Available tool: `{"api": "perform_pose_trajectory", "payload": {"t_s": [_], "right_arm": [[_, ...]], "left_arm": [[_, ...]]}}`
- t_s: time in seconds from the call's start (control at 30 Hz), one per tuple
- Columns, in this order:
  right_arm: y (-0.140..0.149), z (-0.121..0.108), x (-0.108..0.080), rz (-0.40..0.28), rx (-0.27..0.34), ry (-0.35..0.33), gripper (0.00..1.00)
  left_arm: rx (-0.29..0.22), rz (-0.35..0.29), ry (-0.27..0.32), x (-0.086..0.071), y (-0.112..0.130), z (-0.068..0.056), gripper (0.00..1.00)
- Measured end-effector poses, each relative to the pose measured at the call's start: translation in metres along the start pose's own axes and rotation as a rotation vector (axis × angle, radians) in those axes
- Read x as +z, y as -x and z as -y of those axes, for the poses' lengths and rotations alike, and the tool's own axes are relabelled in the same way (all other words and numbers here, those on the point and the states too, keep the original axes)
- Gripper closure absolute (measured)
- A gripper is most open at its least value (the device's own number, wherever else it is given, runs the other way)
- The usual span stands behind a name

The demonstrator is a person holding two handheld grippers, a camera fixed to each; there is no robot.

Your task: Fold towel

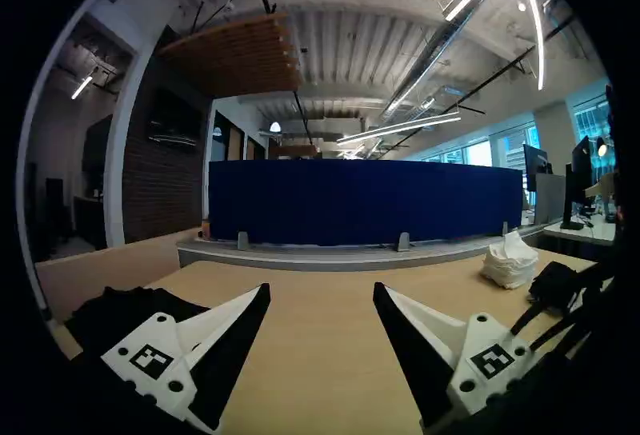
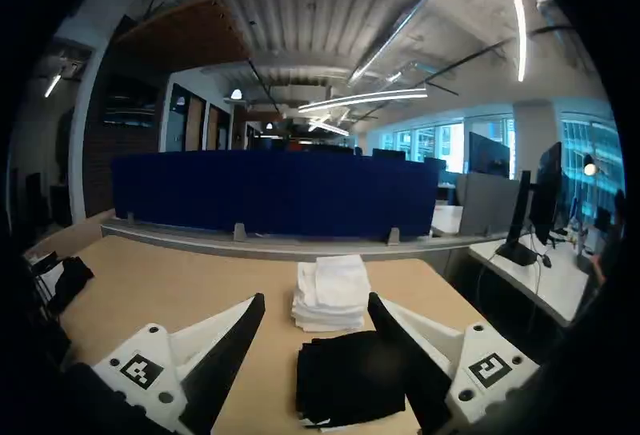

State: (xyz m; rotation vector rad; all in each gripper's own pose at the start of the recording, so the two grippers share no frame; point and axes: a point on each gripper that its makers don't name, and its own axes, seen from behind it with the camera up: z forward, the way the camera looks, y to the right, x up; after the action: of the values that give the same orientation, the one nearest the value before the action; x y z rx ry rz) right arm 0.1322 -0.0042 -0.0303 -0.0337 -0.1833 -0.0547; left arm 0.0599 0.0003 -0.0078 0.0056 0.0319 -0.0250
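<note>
In the right gripper view my right gripper (image 2: 316,307) stands open above the wooden table (image 2: 176,291). Between and below its fingers lies a folded black towel (image 2: 348,379), with a stack of folded white towels (image 2: 332,291) just behind it. In the left gripper view my left gripper (image 1: 320,295) is open over the bare wooden table (image 1: 320,339), holding nothing. A crumpled black cloth (image 1: 120,315) lies behind its left finger. The white towel stack (image 1: 510,261) sits far right, with a black towel (image 1: 556,283) beside it.
A blue partition screen (image 1: 360,199) on a grey rail runs along the table's far edge. Desks with monitors (image 2: 548,187) stand to the right. Black items (image 2: 64,279) lie at the left table edge in the right gripper view.
</note>
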Motion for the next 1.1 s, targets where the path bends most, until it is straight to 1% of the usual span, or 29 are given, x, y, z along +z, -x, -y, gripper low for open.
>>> {"api": "perform_pose_trajectory", "payload": {"t_s": [0.17, 0.3, 0.4, 0.57, 0.83, 0.97, 1.1], "right_arm": [[0.013, 0.008, 0.008, 0.021, -0.013, -0.012, 0.0], [0.023, 0.016, 0.013, 0.027, -0.022, -0.024, 0.0], [0.028, 0.02, 0.018, 0.028, -0.027, -0.033, 0.0], [0.028, 0.025, 0.023, 0.029, -0.04, -0.039, 0.0], [0.031, 0.03, 0.03, 0.032, -0.039, -0.049, 0.0], [0.034, 0.032, 0.032, 0.039, -0.045, -0.052, 0.0], [0.035, 0.034, 0.033, 0.04, -0.05, -0.056, 0.0]], "left_arm": [[-0.01, -0.005, 0.001, 0.002, 0.016, 0.003, 0.04], [0.003, 0.0, -0.007, 0.005, 0.029, 0.008, 0.05], [0.018, -0.003, -0.014, 0.007, 0.036, 0.008, 0.05], [0.023, -0.005, -0.011, 0.009, 0.042, 0.004, 0.04], [0.047, 0.019, -0.02, 0.007, 0.056, 0.005, 0.04], [0.035, 0.026, -0.018, 0.007, 0.059, 0.005, 0.04], [0.023, 0.031, -0.029, 0.006, 0.06, 0.011, 0.04]]}}
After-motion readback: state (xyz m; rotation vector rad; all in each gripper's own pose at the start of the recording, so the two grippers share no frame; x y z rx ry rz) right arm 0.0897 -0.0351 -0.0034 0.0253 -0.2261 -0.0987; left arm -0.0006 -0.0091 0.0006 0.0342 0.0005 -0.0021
